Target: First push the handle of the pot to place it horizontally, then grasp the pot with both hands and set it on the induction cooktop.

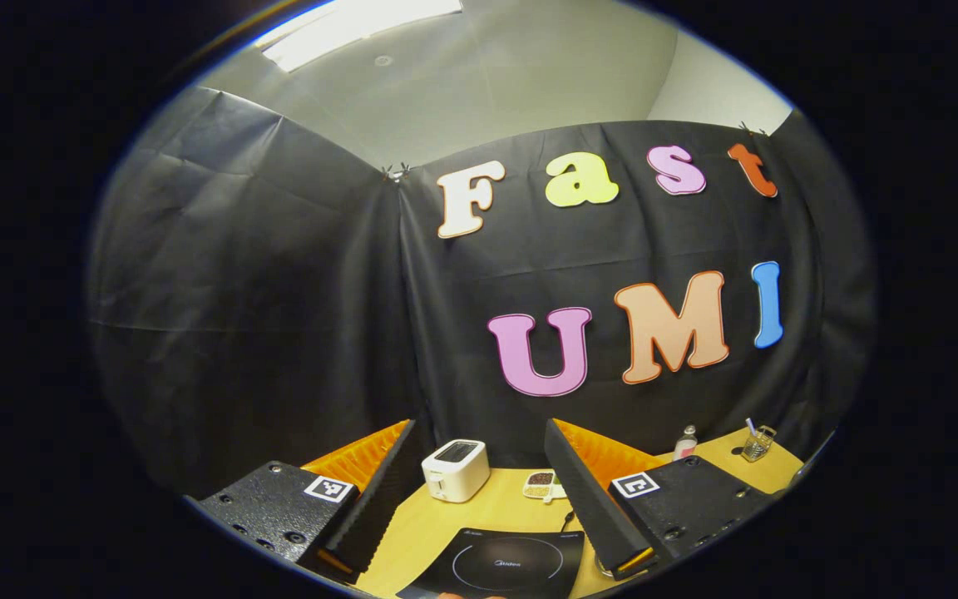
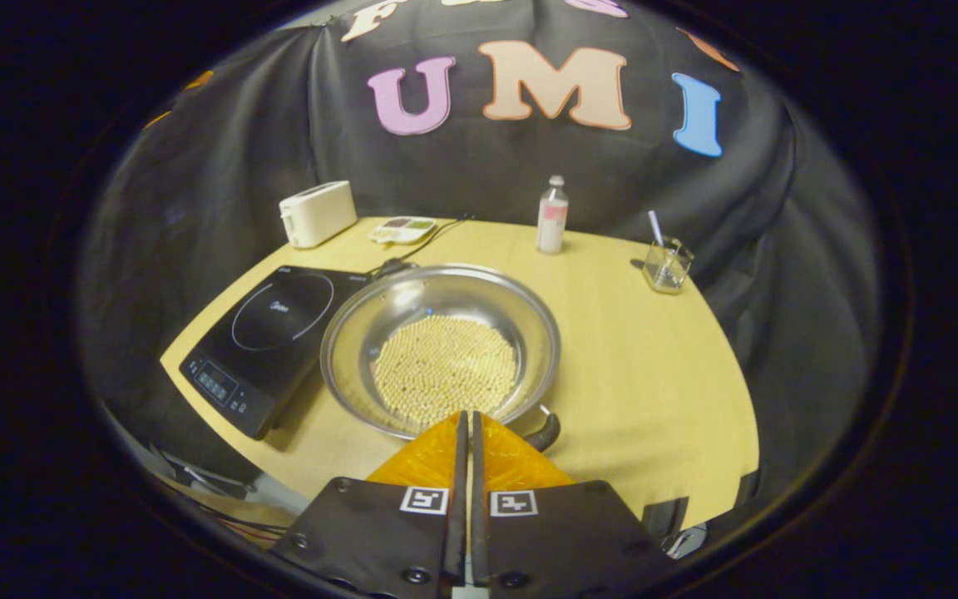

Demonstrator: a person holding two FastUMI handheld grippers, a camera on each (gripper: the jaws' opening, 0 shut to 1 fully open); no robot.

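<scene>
A wide steel pot (image 2: 409, 301) holding pale beans (image 2: 446, 366) stands on the yellow table (image 2: 645, 374) in the right gripper view. Its dark handle (image 2: 547, 432) sticks out at the near right of the rim. My right gripper (image 2: 471, 416) is shut with nothing between its fingers, its tip at the pot's near rim just left of the handle. The black induction cooktop (image 2: 267, 337) lies directly left of the pot. In the left gripper view my left gripper (image 1: 479, 428) is open wide and raised, tilted up toward the booth wall, with the cooktop (image 1: 500, 566) low between its fingers.
At the table's back stand a white toaster (image 2: 317, 212) (image 1: 456, 470), a small sectioned dish (image 2: 402, 229) (image 1: 541, 485), a bottle (image 2: 552, 215) (image 1: 685, 441) and a glass with a straw (image 2: 666, 264) (image 1: 758, 445). A cable (image 2: 412, 249) runs from the cooktop toward the back.
</scene>
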